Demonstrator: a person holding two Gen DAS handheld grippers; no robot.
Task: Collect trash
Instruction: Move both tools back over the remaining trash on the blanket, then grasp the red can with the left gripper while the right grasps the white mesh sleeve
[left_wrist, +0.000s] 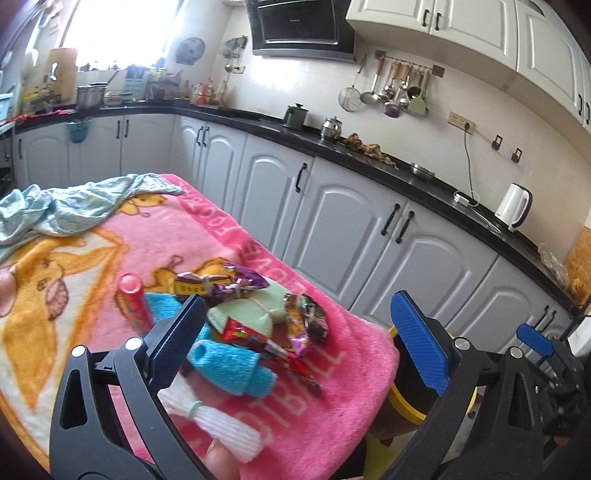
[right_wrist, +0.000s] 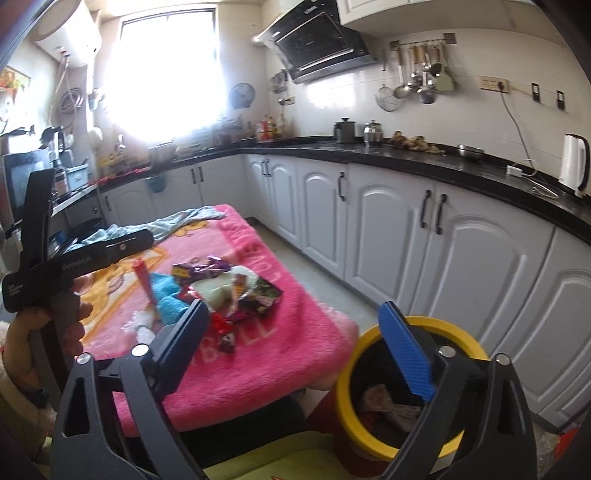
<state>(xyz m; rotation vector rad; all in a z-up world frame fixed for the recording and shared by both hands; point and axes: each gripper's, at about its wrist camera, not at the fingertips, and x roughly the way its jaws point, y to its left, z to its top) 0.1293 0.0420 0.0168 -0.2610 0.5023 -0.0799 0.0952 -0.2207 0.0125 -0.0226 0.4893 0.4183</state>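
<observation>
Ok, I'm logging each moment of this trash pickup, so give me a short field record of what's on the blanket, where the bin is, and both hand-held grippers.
surface: pink blanket over a table
trash: snack wrappers piled near the blanket's edge
other items: rolled blue cloth, red tube, white roll, light green cloth
bin: yellow-rimmed bin on the floor beside the table, some trash inside
left hand-held gripper: open, empty
right hand-held gripper: open, empty, one finger over the bin

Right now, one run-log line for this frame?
phase: reach | left gripper: open, empty | right gripper: open, empty | wrappers: on pink blanket | yellow-rimmed bin: beside table, holds trash
</observation>
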